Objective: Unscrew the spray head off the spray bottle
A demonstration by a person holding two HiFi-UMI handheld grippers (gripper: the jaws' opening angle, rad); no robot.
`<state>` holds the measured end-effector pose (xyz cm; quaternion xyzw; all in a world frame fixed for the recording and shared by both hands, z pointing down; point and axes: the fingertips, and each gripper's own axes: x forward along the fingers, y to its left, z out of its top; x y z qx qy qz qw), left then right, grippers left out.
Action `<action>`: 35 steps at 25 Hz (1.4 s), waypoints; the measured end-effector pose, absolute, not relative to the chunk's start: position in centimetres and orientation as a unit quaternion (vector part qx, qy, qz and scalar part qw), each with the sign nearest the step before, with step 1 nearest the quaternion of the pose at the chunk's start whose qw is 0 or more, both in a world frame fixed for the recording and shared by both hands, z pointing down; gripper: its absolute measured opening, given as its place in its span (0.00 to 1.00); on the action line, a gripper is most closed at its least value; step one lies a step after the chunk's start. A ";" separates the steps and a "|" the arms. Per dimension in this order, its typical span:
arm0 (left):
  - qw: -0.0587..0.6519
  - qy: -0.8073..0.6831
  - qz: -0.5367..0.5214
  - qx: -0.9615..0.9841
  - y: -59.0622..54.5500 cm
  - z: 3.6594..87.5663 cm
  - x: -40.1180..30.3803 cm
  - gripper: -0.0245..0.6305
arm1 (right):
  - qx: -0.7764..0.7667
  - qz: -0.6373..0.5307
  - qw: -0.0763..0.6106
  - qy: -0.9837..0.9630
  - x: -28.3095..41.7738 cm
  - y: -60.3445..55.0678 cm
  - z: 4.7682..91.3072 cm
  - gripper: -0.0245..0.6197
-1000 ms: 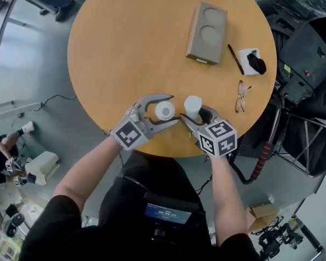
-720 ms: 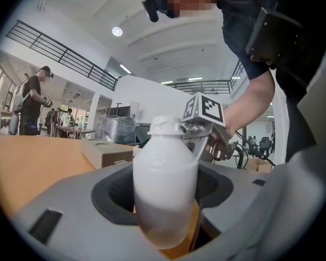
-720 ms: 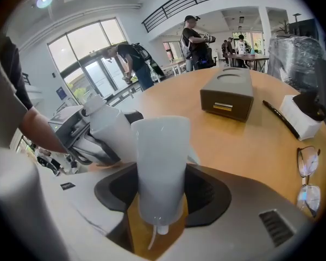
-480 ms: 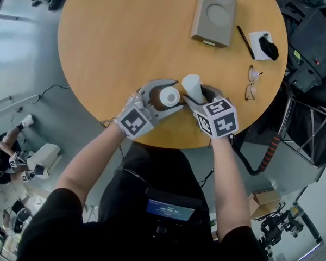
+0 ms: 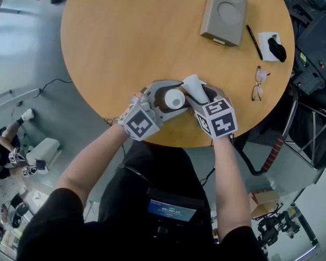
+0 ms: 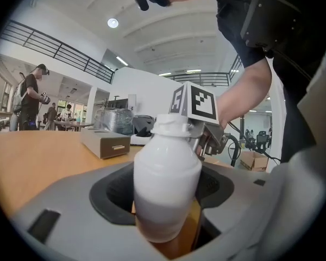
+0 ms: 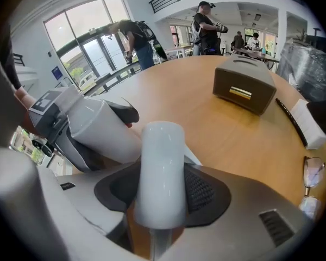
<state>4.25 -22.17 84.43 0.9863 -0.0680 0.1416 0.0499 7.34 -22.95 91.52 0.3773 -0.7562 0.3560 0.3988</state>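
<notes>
The job looks essentially done. The white plastic spray bottle (image 6: 167, 189) and the white cylindrical spray head (image 7: 162, 173) are in separate grippers, with a gap between them, close together over the near edge of the round wooden table (image 5: 130, 37).

The left gripper (image 5: 179, 97) has the bottle upright between its jaws. Its dark pads seem to lie against the bottle's sides, and the jaws have just been opening slightly with the bottle between them. The left gripper view shows the bottle's bare white neck collar at the top, with nothing fitted on it. The base sits low against the wood, though whether it rests on the table cannot be told.

The right gripper (image 5: 200, 94) clamps the spray head across its body with the jaws set fairly wide. A thin stem, probably the dip tube, hangs below it in the right gripper view.

What remains is probably only setting both parts down and letting go. The bottle looks close to release, and the head has yet to be laid on the table.

Farther back on the table lie a grey-brown rectangular box with two round recesses (image 5: 224, 12), a black pen (image 5: 254, 41) and a pair of thin-framed glasses (image 5: 258, 83). All are well clear of the work.
</notes>
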 end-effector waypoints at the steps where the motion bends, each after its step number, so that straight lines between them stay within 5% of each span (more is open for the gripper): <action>1: 0.053 -0.071 0.147 0.985 -22.3 84.4 4.0 0.52 | 0.378 0.356 0.397 -0.756 7.2 -23.0 91.5 0.43; 14: 0.045 -0.072 0.145 0.986 -21.4 81.2 3.6 0.54 | 0.387 0.370 0.390 -0.749 8.2 -21.5 88.8 0.51; 24: 0.006 -0.086 0.115 0.990 -20.2 72.9 3.0 0.54 | 0.398 0.298 0.337 -0.800 7.4 -20.9 78.6 0.51; 28: 0.008 -0.094 0.095 0.991 -19.3 68.8 2.6 0.54 | 0.410 0.239 0.293 -0.830 6.9 -20.7 73.5 0.51; 33: 0.018 -0.116 0.091 0.989 -18.0 64.1 1.3 0.51 | 0.415 0.158 0.193 -0.875 5.9 -20.2 65.8 0.38; 35: 0.032 -0.119 0.086 0.989 -16.6 62.4 0.8 0.42 | 0.404 0.153 0.127 -0.893 5.1 -18.9 62.3 0.35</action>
